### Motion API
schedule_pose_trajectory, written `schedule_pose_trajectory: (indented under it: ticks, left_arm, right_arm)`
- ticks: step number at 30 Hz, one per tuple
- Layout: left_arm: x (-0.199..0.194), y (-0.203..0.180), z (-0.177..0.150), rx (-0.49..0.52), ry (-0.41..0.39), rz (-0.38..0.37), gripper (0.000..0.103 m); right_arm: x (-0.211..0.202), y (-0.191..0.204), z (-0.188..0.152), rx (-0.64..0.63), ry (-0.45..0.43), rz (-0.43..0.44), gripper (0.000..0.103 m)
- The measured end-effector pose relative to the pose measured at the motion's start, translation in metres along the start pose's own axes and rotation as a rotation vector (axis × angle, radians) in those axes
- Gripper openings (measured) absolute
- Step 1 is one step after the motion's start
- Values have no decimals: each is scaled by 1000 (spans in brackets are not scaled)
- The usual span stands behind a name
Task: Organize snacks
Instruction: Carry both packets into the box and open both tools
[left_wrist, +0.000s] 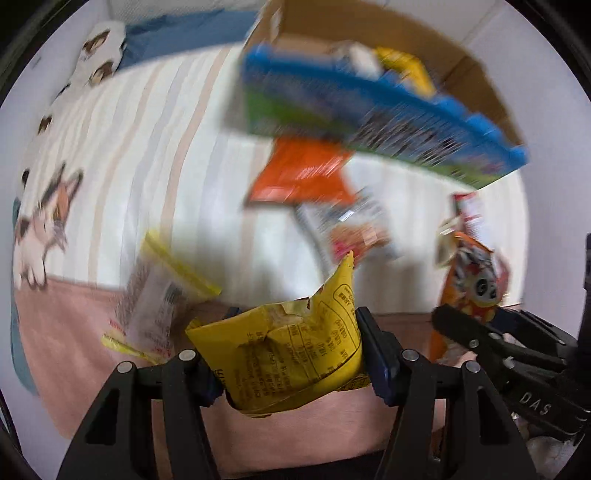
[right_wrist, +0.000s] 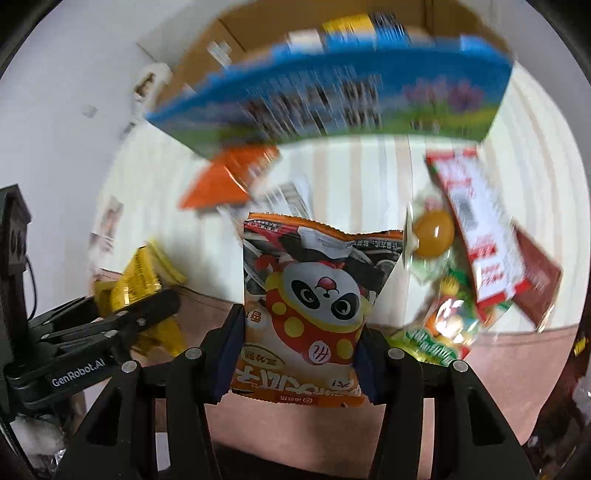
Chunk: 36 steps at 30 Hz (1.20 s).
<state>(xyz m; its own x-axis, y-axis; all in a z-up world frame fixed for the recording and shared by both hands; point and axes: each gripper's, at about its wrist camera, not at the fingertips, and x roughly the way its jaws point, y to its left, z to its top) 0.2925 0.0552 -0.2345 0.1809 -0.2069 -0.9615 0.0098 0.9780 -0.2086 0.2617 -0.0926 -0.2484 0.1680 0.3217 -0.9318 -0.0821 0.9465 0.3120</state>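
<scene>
L fingers (left_wrist: 291, 350) pinching yellow bag (left_wrist: 295, 354) | R fingers (right_wrist: 301, 347) pinching panda bag (right_wrist: 310, 295) | tip imo: drop both upright in blue box (right_wrist: 332, 99), don't crush

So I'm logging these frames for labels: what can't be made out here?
- Blue box: print motion-blurred in both views.
- Box contents: hidden behind its front wall, top cut off.
- Orange packet: label smeared, partly under the box.
- Yellow bag: lower part hidden by the left gripper.
</scene>
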Motion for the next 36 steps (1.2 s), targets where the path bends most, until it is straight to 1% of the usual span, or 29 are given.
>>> schedule_pose_trajectory:
  ticks: [2, 6, 7, 10, 11, 13, 14, 16, 19, 22, 23, 27, 30, 36]
  left_arm:
    - [-18, -12, 10, 29, -31, -27, 59]
    - [-59, -37, 62, 103, -106, -64, 59]
    - [-64, -38, 66, 116, -116, -64, 59]
    - [-79, -58, 107, 189, -163, -32, 59]
    - [-82, -63, 120, 215, -169, -12, 59]
    - [-82, -70, 142, 237, -169, 6, 59]
    - [-83, -72, 156, 246, -161, 13, 59]
    - [-70, -80, 183, 262, -134, 29, 59]
    - [-51, -88, 209, 280, -87, 51, 59]
    - [-25, -90, 231, 279, -14, 52, 59]
    - [-9, -89, 239, 276, 28, 50, 59]
    - [30, -81, 244, 263, 142, 57, 59]
    - [54, -73, 241, 242, 209, 51, 59]
    - [84, -60, 238, 194, 279, 31, 60]
  right_arm:
    - [-27, 3, 18, -13, -38, 23, 56]
    - [-72, 10, 54, -34, -119, 49, 56]
    - [-82, 10, 65, -37, -145, 48, 56]
    - [-110, 5, 104, -45, -210, 10, 56]
    - [-113, 4, 116, -50, -226, -10, 56]
    - [-119, -3, 144, -52, -236, -47, 56]
    - [-119, -5, 155, -53, -234, -60, 56]
    - [-115, -11, 181, -58, -224, -107, 56]
    - [-100, -21, 215, -47, -187, -145, 56]
    - [-79, -32, 239, -48, -138, -180, 56]
    - [-70, -35, 244, -46, -118, -186, 56]
    - [-35, -47, 254, -30, -58, -197, 56]
    - [-18, -55, 252, -26, -32, -195, 56]
    - [6, -67, 251, -20, 7, -201, 56]
